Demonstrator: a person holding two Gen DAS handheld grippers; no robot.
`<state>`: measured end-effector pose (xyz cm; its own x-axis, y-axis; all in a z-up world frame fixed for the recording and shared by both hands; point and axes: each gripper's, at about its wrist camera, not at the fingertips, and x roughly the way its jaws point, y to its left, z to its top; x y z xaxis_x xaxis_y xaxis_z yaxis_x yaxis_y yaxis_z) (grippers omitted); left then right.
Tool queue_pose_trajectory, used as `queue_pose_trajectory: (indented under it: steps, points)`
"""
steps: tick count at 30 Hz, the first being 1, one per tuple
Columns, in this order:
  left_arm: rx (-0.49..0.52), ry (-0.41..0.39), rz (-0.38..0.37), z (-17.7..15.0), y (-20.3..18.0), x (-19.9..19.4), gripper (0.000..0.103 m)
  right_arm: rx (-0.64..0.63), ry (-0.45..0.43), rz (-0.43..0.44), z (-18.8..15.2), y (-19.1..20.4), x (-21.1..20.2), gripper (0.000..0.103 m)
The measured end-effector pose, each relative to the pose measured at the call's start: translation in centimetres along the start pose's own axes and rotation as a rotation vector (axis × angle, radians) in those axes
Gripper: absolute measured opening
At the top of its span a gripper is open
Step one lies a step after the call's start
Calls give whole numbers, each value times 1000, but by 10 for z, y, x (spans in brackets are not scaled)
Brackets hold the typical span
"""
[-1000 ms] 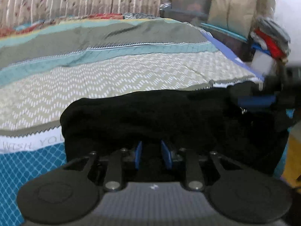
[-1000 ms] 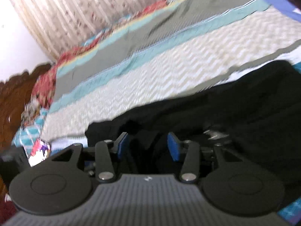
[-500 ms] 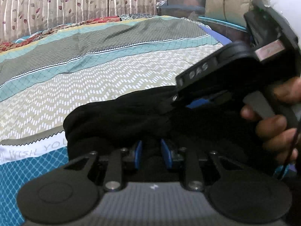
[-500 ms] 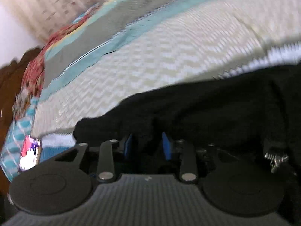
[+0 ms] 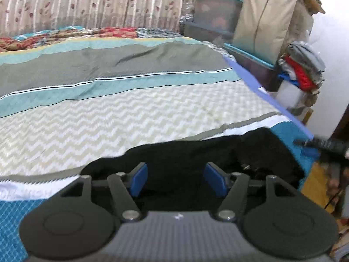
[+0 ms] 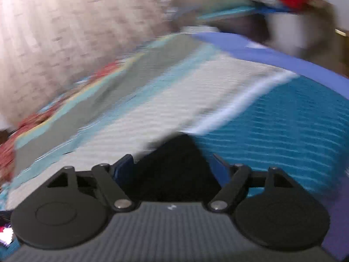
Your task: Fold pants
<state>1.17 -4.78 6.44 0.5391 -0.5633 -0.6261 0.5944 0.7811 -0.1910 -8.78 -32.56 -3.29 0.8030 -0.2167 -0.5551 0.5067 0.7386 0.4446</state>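
Note:
The black pants (image 5: 196,159) lie folded in a low bundle on the striped bedspread near the bed's front right corner. My left gripper (image 5: 177,180) is open just above the near side of the bundle, with nothing between its blue pads (image 5: 138,180). In the blurred right wrist view, a corner of the pants (image 6: 174,163) shows between the spread fingers of my right gripper (image 6: 172,171), which is open. The right gripper also shows at the right edge of the left wrist view (image 5: 322,145), beside the pants.
The bedspread (image 5: 130,113) has grey, teal and chevron bands, with a blue bed edge (image 5: 272,100) on the right. Stacked plastic boxes (image 5: 216,17), a beige bag (image 5: 266,21) and a clothes pile (image 5: 303,69) stand beyond the bed's right side. A curtain (image 5: 87,4) hangs behind.
Both grippers have opened and let go of the pants. The right gripper has swung away to the right of the bundle, and the pants now rest on the bed.

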Motion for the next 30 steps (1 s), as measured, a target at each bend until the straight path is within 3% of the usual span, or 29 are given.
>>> queue_pose_trajectory:
  steps: [2, 3, 4, 5, 6, 8, 9, 11, 15, 19, 20, 21, 23, 25, 27, 28, 29, 30]
  points:
    - [-1, 21, -37, 12, -12, 8, 62, 71, 32, 6, -8, -20, 4, 80]
    - [2, 38, -55, 19, -20, 13, 62, 101, 64, 24, -13, -26, 9, 74]
    - [7, 57, -68, 24, -29, 18, 62, 111, 96, 59, -16, -26, 11, 66]
    - [17, 76, -83, 31, -40, 24, 62, 105, 128, 92, -20, -19, 15, 38]
    - [27, 88, -96, 38, -49, 28, 63, 86, 143, 98, -22, -13, 16, 26]
    - [54, 119, -122, 52, -72, 39, 69, 23, 125, 103, -22, 6, 9, 19]
    - [64, 136, -127, 57, -81, 43, 80, 5, 107, 126, -19, 15, 2, 18]
    - [69, 165, -148, 70, -100, 54, 89, -58, 60, 183, -17, 38, -14, 17]
    - [63, 217, -185, 87, -129, 71, 98, -298, -12, 211, -27, 82, -39, 17]
    - [62, 296, -206, 89, -145, 91, 98, -444, -38, 237, -36, 101, -40, 17]
    - [66, 318, -203, 87, -147, 97, 92, -478, -45, 245, -40, 106, -42, 17]
    - [79, 340, -189, 83, -149, 102, 67, -513, -55, 254, -42, 107, -45, 17]
    - [108, 368, -140, 79, -148, 107, 26, -565, -73, 272, -44, 118, -51, 17]
    - [93, 359, -163, 78, -138, 99, 22, -603, -72, 272, -47, 121, -51, 17]
    - [74, 341, -163, 78, -123, 89, 21, -611, -78, 291, -50, 116, -52, 27]
    - [62, 337, -164, 80, -116, 85, 21, -609, -83, 294, -52, 113, -53, 34]
    - [45, 331, -165, 80, -107, 81, 20, -612, -87, 281, -54, 111, -54, 57]
    - [28, 325, -166, 81, -98, 77, 18, -622, -95, 262, -57, 110, -52, 64]
